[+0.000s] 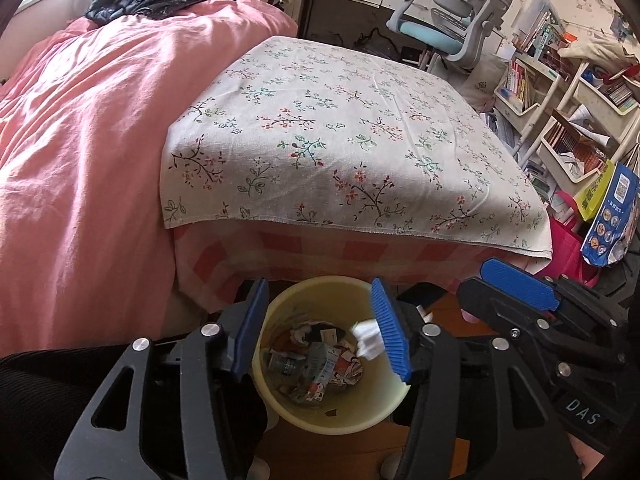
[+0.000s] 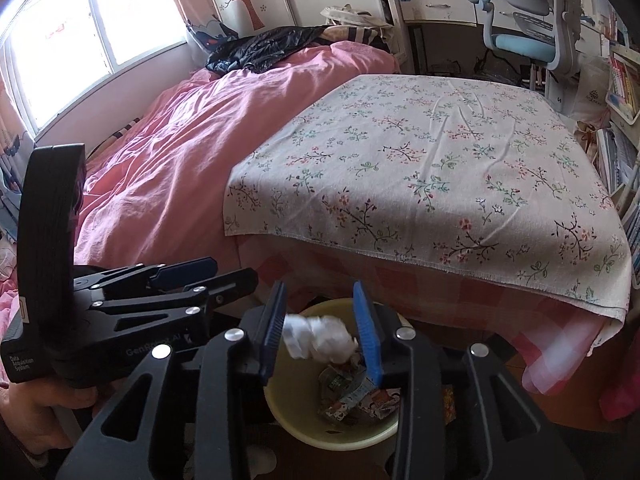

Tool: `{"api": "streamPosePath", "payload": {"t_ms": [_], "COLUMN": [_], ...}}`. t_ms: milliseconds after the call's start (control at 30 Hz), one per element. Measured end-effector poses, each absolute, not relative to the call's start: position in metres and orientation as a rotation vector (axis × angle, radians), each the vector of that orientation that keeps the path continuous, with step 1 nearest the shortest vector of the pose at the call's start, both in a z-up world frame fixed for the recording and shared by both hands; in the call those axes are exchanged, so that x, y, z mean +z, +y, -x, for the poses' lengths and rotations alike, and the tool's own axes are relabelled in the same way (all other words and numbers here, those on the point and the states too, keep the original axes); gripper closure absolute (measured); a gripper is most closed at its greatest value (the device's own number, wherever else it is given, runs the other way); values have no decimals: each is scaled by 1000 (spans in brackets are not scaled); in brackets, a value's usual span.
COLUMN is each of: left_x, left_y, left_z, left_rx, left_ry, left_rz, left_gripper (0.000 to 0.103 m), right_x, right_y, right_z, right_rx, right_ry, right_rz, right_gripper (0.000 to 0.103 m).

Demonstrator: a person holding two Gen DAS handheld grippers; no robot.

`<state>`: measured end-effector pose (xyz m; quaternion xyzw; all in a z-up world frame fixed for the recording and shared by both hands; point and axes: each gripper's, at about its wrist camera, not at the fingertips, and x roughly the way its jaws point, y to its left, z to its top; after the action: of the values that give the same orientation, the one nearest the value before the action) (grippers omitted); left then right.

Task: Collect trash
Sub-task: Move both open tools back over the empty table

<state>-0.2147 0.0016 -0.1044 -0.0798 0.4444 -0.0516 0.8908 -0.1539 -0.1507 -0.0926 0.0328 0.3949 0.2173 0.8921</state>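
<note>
A pale yellow bin (image 1: 340, 426) stands on the floor at the foot of the bed, with crumpled wrappers and paper (image 1: 316, 368) in its bottom. My left gripper (image 1: 320, 286) hovers over it with its jaws wide apart. A small white tissue (image 1: 366, 338) clings to the inner face of its right-hand finger only. In the right wrist view my right gripper (image 2: 319, 286) hangs over the same bin (image 2: 288, 412). A blurred wad of white tissue (image 2: 320, 340) sits loose between its parted blue pads. Each gripper shows beside the other: the right gripper (image 1: 474, 280), the left gripper (image 2: 236, 274).
A floral cloth (image 1: 340, 128) covers the bed's end just beyond the bin, with a pink duvet (image 1: 80, 140) to the left. A pink bag (image 1: 568, 240) and a blue paper bag (image 1: 612, 216) stand at the right, with bookshelves (image 1: 560, 92) and a desk chair (image 1: 460, 28) farther back.
</note>
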Motion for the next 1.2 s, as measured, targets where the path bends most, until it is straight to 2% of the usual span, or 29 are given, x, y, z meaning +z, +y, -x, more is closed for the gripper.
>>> {"api": "streamPosePath", "payload": {"t_ms": [300,367,467,667,867,1200], "left_x": [-82,-67,-43,2,31,28], "left_y": [3,3,5,8,4,-19], "left_z": [215,212,203,157,102,30], "left_rx": [-30,-11,17,40,62,33], "left_ry": [818,759,678,580,519,514], "left_rz": [123,107,99,77,89,8], "left_gripper": [22,13,7,7,7,7], "right_x": [-85,-75,-55,-15,8,1], "right_y": [-162,-166,-176,-193,-204,-205], "right_z": [151,147,140,109,63,21], "right_rx": [374,298,174,19,39,40], "right_ry": [794,749,671,531,502,488], "right_rz": [-80,-47,-16,38,-8,-55], "right_gripper": [44,28,10,7,7,7]}}
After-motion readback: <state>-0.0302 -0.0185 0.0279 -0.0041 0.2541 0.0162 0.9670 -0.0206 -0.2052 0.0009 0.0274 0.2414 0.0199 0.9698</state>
